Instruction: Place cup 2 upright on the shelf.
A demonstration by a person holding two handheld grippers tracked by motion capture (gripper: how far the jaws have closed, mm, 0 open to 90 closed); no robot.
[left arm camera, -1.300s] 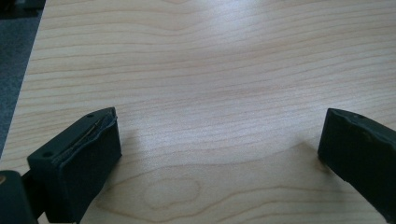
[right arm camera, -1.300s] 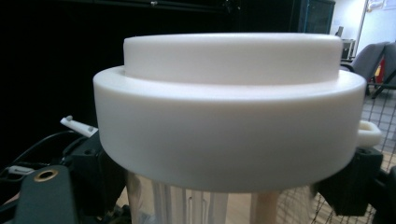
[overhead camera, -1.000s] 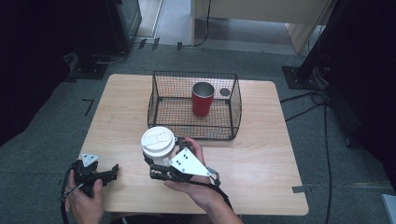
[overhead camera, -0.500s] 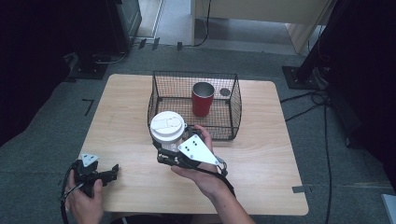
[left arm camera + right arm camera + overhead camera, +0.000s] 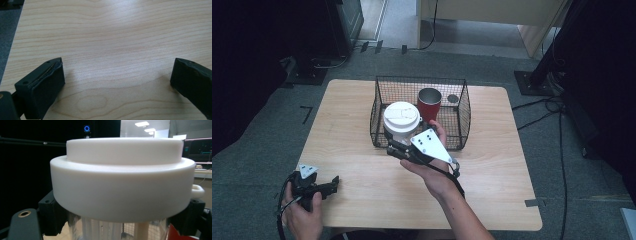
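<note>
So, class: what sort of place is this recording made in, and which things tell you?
Probably a lab or workshop, not a home: a bare light wooden table stands on grey carpet tiles, black cables trail across the floor, and dark equipment stands surround it.

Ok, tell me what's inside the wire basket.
Inside the wire basket: a red cup, upright and open-topped, and a small dark round thing. The held white-lidded cup covers the near-left corner.

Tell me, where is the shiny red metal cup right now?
In the high view, the red metal cup stands upright inside the black wire basket, just right of the white-lidded cup.
</note>
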